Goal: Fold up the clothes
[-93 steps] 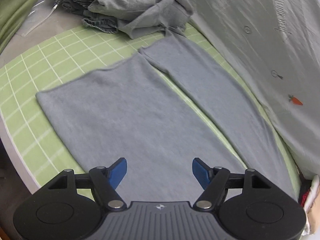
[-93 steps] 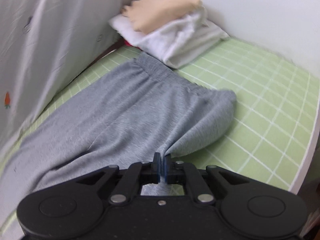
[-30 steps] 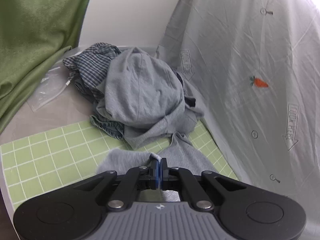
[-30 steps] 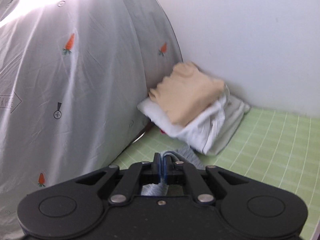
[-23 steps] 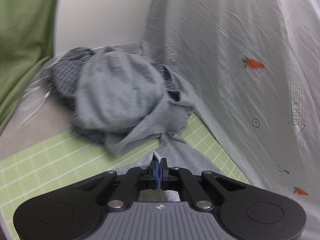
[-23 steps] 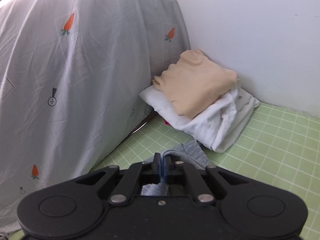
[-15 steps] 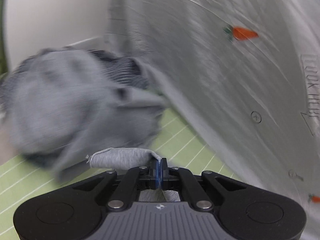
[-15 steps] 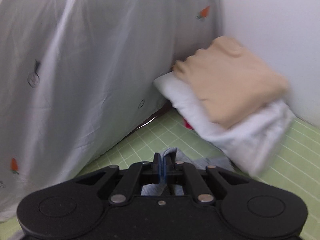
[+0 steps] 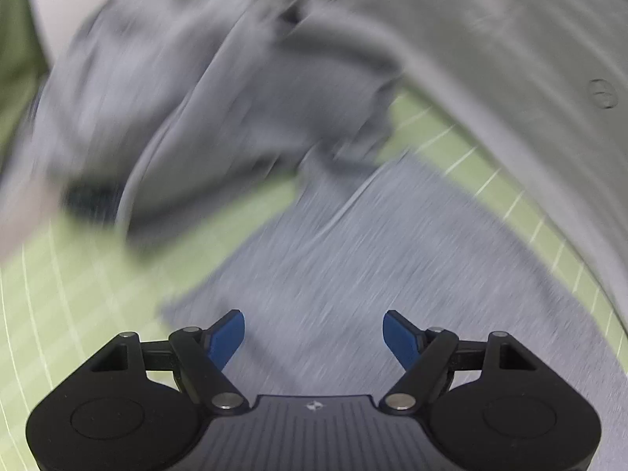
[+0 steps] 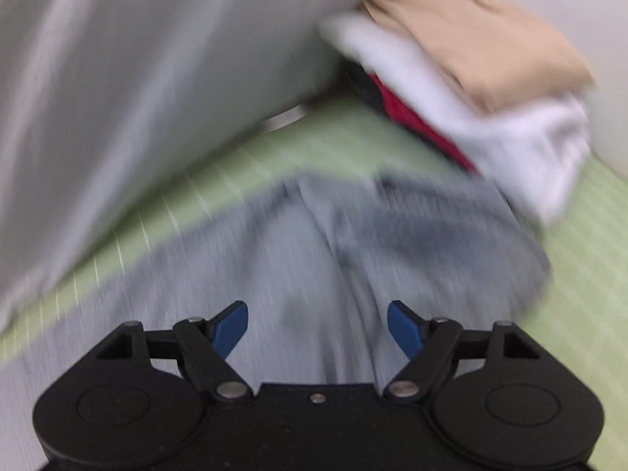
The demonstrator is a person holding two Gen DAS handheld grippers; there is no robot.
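Lying flat on the green grid-lined tabletop (image 9: 78,274), the grey knit trousers (image 9: 353,274) are seen blurred beneath the left gripper (image 9: 314,337), whose blue-padded jaws are spread apart and hold nothing. A rumpled grey clothes heap (image 9: 196,98) lies beyond.

In the right wrist view, the right gripper (image 10: 318,327) is likewise spread wide over the trousers (image 10: 333,259), near a stack of folded beige and white garments (image 10: 471,78).

A light green mat with a white grid (image 9: 59,274) covers the desk. Along its far side hangs a pale grey sheet printed with small round marks (image 10: 117,78), slightly creased. A plain white wall (image 10: 569,8) closes the far right corner. At far left, a blurred olive-green cloth (image 9: 15,47) shows.
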